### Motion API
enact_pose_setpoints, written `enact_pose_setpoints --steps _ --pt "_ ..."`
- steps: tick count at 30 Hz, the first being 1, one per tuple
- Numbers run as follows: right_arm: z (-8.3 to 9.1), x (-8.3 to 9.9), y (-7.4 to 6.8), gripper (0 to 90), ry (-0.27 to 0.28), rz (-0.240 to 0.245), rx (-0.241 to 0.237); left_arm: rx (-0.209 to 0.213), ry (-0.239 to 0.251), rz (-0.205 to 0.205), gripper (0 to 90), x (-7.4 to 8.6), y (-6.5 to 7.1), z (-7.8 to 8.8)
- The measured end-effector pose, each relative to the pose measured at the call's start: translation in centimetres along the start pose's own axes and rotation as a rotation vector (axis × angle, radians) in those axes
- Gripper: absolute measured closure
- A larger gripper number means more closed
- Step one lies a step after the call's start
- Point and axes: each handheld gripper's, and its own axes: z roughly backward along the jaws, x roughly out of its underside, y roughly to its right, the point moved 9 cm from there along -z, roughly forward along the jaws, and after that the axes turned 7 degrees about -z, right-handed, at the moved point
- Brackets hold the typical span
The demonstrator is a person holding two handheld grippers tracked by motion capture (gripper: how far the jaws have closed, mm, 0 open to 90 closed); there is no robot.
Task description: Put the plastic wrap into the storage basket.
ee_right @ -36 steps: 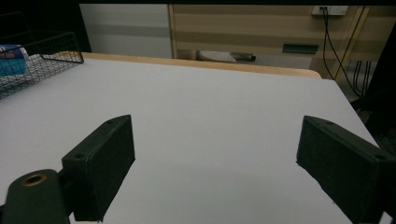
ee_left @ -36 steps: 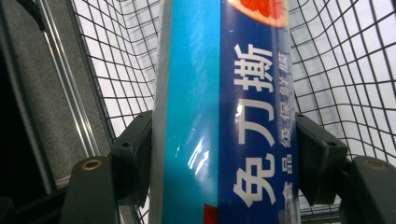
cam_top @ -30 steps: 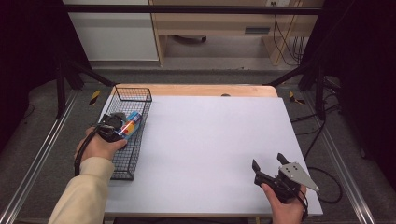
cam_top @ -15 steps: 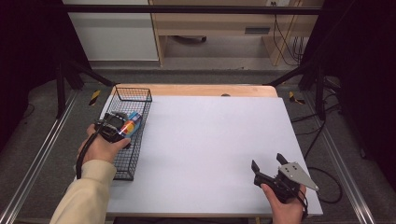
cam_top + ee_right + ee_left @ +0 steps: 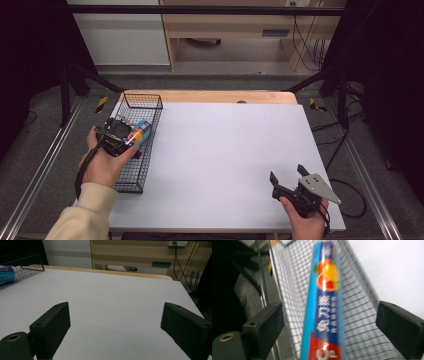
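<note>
Your left gripper [image 5: 131, 136] sits over the wire basket [image 5: 150, 100] at the table's [image 5: 225, 150] left edge. Its fingers [image 5: 265, 326] have just been opening and now stand wide. The box lies between them, but neither pad touches it.

The blue box [image 5: 324, 307] lies inside the basket, on the mesh floor. It's long and slim, with fruit print near the far end and a red band at the near end. In the left gripper view its long axis runs straight away from the camera, lined up with the basket's long side. In the high view the same box [image 5: 139, 134] points toward the basket's far end, tilted slightly to the right. Part of it is hidden under your gripper there.

Your right gripper [image 5: 288, 178] hovers low over the table's near right corner, well apart from the basket. Its fingers [image 5: 51, 327] are spread wide with only bare table between them.
</note>
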Motion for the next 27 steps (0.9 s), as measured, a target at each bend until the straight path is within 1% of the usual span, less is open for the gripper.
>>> enact_pose_setpoints --steps 1,3,4,5,7,8,10,13,15,17,18,19,20,23,25,27 --pt "0.0 0.0 0.0 7.9 -0.001 0.001 0.004 -0.005 0.017 -0.010 7.1 -0.3 0.4 0.3" --pt "0.0 0.0 0.1 7.6 -0.001 0.001 0.009 0.011 0.061 -0.023 5.5 -1.0 1.4 0.8" --pt "0.0 0.1 0.1 7.4 -0.003 0.002 0.010 0.028 0.071 -0.034 5.5 -1.2 1.8 1.0" --pt "0.0 0.1 0.1 7.1 -0.002 -0.001 0.010 0.050 0.092 -0.036 5.5 -1.6 2.4 1.1" --pt "0.0 0.1 0.3 6.5 -0.006 0.001 0.015 0.096 0.145 -0.042 6.1 -2.3 3.7 1.1" --pt "0.0 0.1 0.3 6.3 -0.003 0.000 0.014 0.125 0.172 -0.041 7.7 -2.6 4.3 1.1" --pt "0.0 0.2 0.5 5.6 -0.006 -0.002 0.021 0.168 0.200 -0.032 8.4 -2.9 5.4 1.0" --pt "-0.1 0.2 0.6 4.8 -0.010 -0.004 0.022 0.190 0.241 -0.043 8.4 -3.3 6.5 0.9" --pt "-0.1 0.2 0.6 4.3 -0.009 -0.007 0.023 0.212 0.266 -0.059 8.4 -3.5 7.2 0.9" --pt "-0.1 0.1 0.7 3.4 -0.001 -0.012 0.028 0.251 0.282 -0.046 8.4 -3.8 8.0 1.1" --pt "-0.2 0.1 0.7 2.8 -0.002 -0.015 0.026 0.258 0.299 -0.052 8.4 -3.9 8.3 1.3" --pt "-0.2 0.2 0.6 2.7 -0.007 -0.014 0.018 0.250 0.319 -0.070 8.4 -4.2 8.5 1.4" --pt "-0.2 0.2 0.6 2.7 -0.009 -0.013 0.016 0.258 0.313 -0.075 8.4 -4.2 8.9 1.6" --pt "-0.2 0.2 0.6 2.5 -0.009 -0.006 0.012 0.270 0.331 -0.102 7.9 -4.5 10.1 1.6" --pt "-0.2 0.3 0.6 2.5 -0.015 -0.010 0.013 0.257 0.340 -0.128 7.8 -4.7 10.7 1.3" --pt "-0.3 0.4 0.8 2.5 -0.018 -0.012 0.014 0.253 0.352 -0.139 7.7 -4.9 11.4 0.8"
